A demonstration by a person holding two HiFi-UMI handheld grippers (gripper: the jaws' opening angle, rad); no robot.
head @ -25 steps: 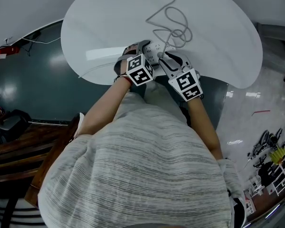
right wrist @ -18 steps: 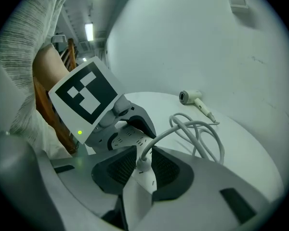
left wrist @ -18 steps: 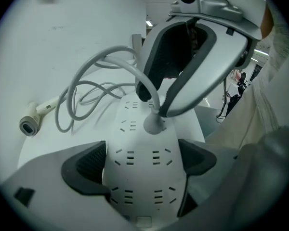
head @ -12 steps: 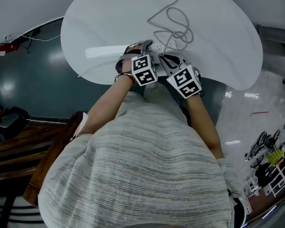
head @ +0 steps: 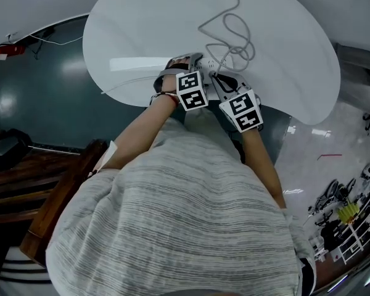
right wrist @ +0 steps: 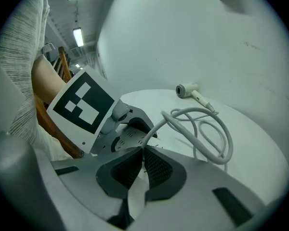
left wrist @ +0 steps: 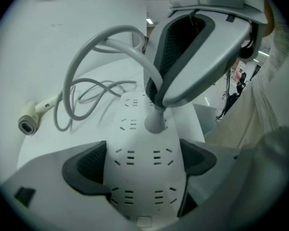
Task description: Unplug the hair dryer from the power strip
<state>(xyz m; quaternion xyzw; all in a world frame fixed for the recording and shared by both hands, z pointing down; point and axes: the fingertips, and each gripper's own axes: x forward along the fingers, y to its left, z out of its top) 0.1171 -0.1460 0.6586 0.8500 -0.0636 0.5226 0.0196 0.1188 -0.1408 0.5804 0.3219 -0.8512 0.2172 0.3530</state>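
- At the near edge of the round white table [head: 142, 29], on the left, the left gripper [head: 192, 63] has its jaws closed on the long white plastic power strip [head: 205, 65]. One dark pad presses on each long side. The hold looks meant as a brace, so that the strip stays down on the surface when the plug is pulled.
- The left gripper view looks along the power strip [left wrist: 142, 177], which runs away between the two pads. Its rows of sockets are empty except for one further along.
- In that socket stands the white round plug [left wrist: 155, 121]. It appears fully seated, so I judge that the unplugging has not begun.
- Just right of the strip, the right gripper [head: 217, 74] comes in over it at an angle. Its jaws are pressed together on the top of the plug, where the cable leaves it. In the right gripper view only a thin white strip shows between the ribbed pads of the right gripper [right wrist: 142, 170]. Gripping this low probably puts the pull on the plug, not on the cable.
- Further right, the grey-white cable [head: 234, 39] arches up from the plug. It lies in loose loops toward the middle of the surface, with no sign of tension.
- At the far edge lies the white hair dryer [right wrist: 188, 90]. It rests on its side, well apart from both grippers, and neither touches it.
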